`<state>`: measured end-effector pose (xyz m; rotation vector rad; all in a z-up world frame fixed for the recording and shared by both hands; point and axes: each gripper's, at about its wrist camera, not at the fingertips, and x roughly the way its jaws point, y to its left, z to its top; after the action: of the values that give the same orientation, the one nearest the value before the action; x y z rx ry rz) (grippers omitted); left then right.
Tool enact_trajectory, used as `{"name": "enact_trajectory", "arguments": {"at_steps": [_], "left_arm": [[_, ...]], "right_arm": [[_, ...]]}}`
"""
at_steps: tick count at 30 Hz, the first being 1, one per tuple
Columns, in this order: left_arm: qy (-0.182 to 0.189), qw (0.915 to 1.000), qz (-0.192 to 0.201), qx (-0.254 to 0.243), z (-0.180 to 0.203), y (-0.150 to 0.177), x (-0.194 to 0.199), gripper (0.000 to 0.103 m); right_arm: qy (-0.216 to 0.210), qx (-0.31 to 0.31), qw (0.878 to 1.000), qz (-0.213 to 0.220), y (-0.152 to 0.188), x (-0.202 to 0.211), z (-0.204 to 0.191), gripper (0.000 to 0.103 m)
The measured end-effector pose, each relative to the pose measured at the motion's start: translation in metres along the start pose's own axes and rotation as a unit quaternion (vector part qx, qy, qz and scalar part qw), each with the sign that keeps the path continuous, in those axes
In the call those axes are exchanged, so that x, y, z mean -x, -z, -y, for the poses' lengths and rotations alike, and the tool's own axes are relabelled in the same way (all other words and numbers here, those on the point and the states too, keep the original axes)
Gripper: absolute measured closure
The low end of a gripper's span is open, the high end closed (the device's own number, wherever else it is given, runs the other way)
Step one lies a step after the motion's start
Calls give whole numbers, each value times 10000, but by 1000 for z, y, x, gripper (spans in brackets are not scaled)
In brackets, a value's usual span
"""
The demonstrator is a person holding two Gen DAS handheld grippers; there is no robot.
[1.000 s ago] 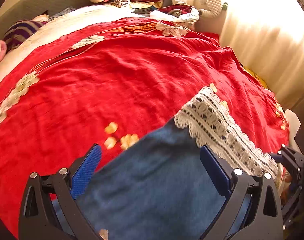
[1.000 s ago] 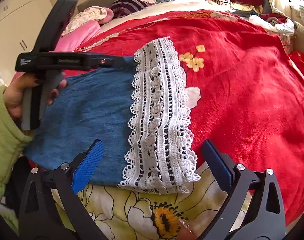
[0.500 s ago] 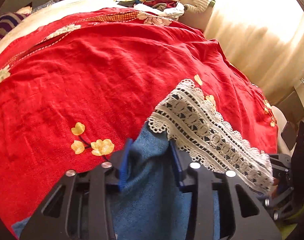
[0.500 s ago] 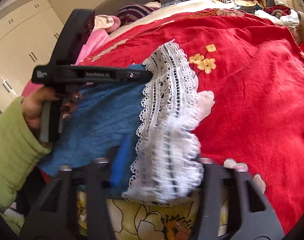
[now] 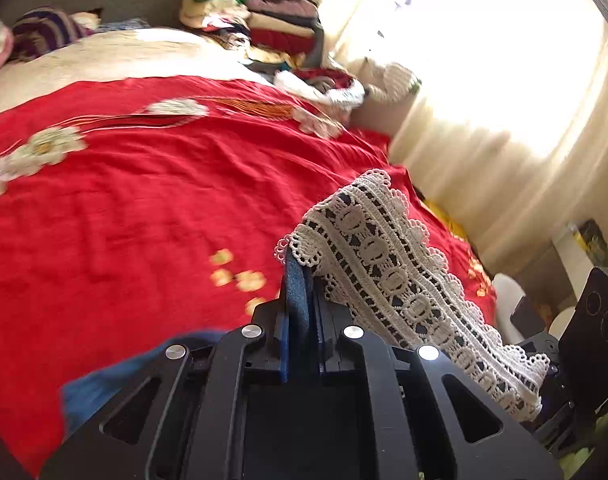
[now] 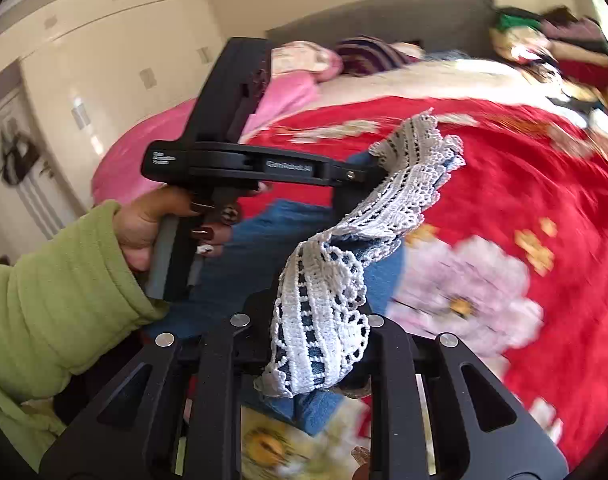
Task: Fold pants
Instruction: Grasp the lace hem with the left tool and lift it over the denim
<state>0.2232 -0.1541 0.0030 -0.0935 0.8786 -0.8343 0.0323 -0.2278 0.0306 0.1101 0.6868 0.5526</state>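
The blue denim pants (image 6: 256,264) have a white lace hem (image 6: 403,196) and lie on a red flowered bedspread (image 6: 523,184). My left gripper (image 5: 302,308) is shut on the hem's corner, with denim pinched between its blue pads and the lace hem (image 5: 387,276) draping off to the right. In the right wrist view my right gripper (image 6: 315,320) has its jaws closing tight on the bunched lace at the other corner. The hem hangs raised between the two grippers. A hand (image 6: 152,220) in a green sleeve holds the left gripper (image 6: 373,174).
The red bedspread (image 5: 144,200) stretches ahead. A pile of folded clothes (image 5: 264,28) sits at the far end of the bed by a bright curtain (image 5: 503,120). Pink bedding (image 6: 144,140) and cream wardrobe doors (image 6: 104,60) lie to the left.
Both grippers went from wide open over the flat hem to shut on its two corners. They have lifted the lace edge off the bedspread, and it now sags between them.
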Motion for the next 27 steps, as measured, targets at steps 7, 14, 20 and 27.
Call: {"name": "enact_trajectory", "arguments": {"at_steps": [7,14,20,27], "left_arm": [[-435,9902,141,1317,-68,48,44,85],[-878,9605,1001,2444,-113,93,128,70],[-818,9447,1168,2953,-132,124,157,58],[-657,9532,903,2808,-128,127,147,40]], "right_arm": [[-335,574,9962,-565,3,-55,-60,89],[-374,1312,9860,-960,10,-91,-114,88],[-349,1617,9780,-1268,25,-118,-148,76],[-826,1808,9746,-1030,11,-90,-158,43]]}}
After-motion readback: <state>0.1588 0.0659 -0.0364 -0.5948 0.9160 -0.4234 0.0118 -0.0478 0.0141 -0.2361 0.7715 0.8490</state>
